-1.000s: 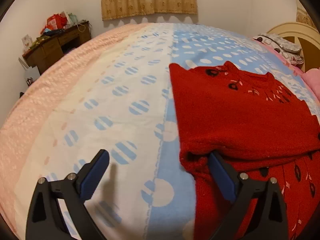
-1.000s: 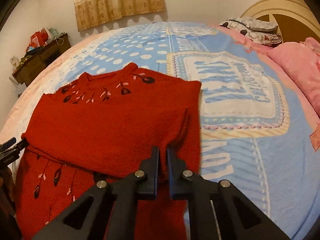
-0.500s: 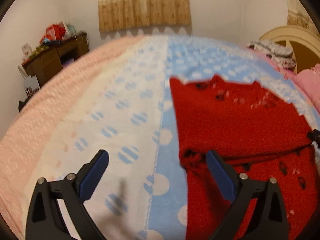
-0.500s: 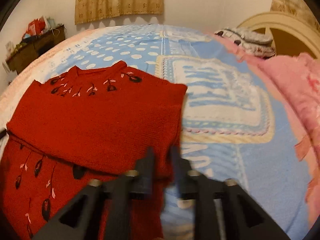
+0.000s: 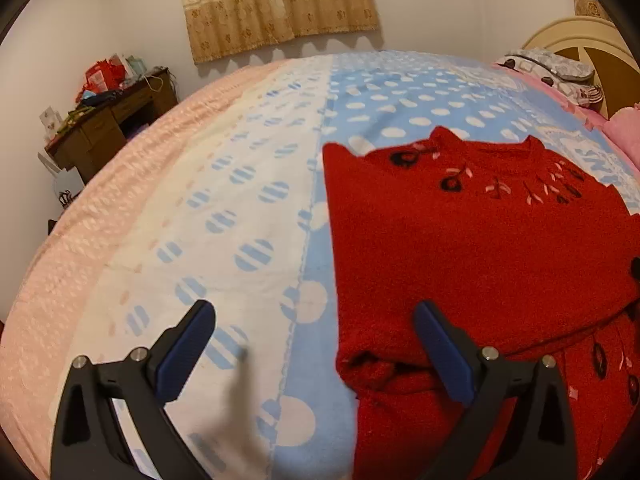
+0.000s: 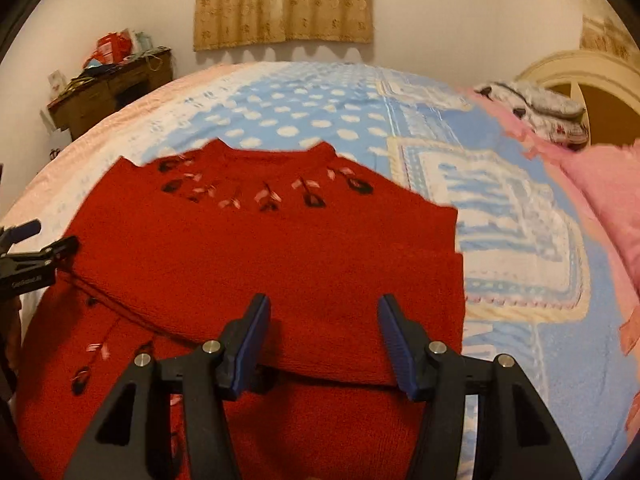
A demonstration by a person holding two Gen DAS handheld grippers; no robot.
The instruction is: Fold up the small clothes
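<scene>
A red knit sweater [image 5: 460, 248] with black and pink flowers at the collar lies folded on the bed, its upper layer laid across the lower part. My left gripper [image 5: 314, 352] is wide open at the sweater's left folded edge, one finger over the knit, the other over the blanket. In the right wrist view the sweater [image 6: 280, 256] fills the middle. My right gripper [image 6: 322, 340] hovers over its near fold with jaws opening. The knit lies under them, not pinched. The left gripper [image 6: 24, 256] shows at the left edge.
The bed carries a blue and white dotted blanket [image 5: 256, 208] with a pink cover along its left side. A cluttered wooden desk [image 5: 108, 120] stands at the far left. A pink pillow [image 6: 608, 200], a grey patterned cloth [image 6: 540, 108] and a headboard [image 6: 580, 76] are at the right.
My right gripper was shut on the sweater's fold; its jaws have opened and let the knit go, and it has shifted left over the sweater. The left gripper stayed open and shifted slightly.
</scene>
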